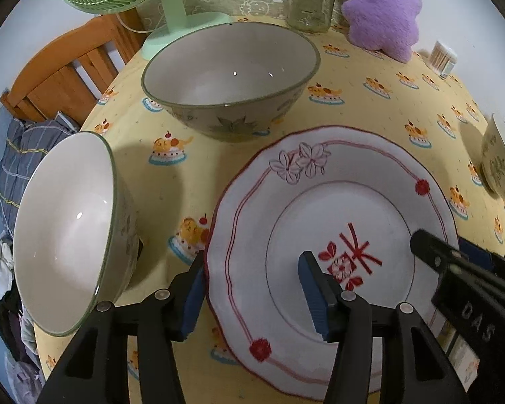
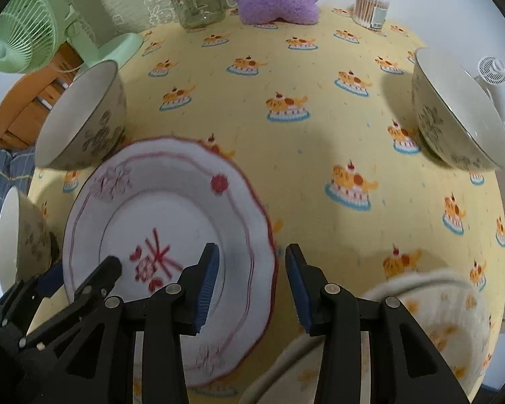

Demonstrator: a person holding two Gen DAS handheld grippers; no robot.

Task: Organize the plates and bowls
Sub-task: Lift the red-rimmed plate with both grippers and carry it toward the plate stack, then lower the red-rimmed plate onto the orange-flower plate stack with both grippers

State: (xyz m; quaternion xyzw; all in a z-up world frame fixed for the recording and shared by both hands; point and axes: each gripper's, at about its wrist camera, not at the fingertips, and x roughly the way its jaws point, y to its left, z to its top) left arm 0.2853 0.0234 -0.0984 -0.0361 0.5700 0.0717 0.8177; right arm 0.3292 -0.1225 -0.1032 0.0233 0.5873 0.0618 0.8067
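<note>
The plate [image 1: 333,235] is seen on the desk [image 1: 370,107], between the large bowl [image 1: 230,80] and the near edge. The left tool [image 1: 252,298] is spread, its jaws straddling the plate's left rim; the right tool [image 2: 250,289] is likewise spread around the right rim. Neither appears to pinch it yet, though blur makes contact uncertain. If only one side is closed on, the plate could be tipped or slid into the side bowl [image 1: 67,232] beside it.
</note>
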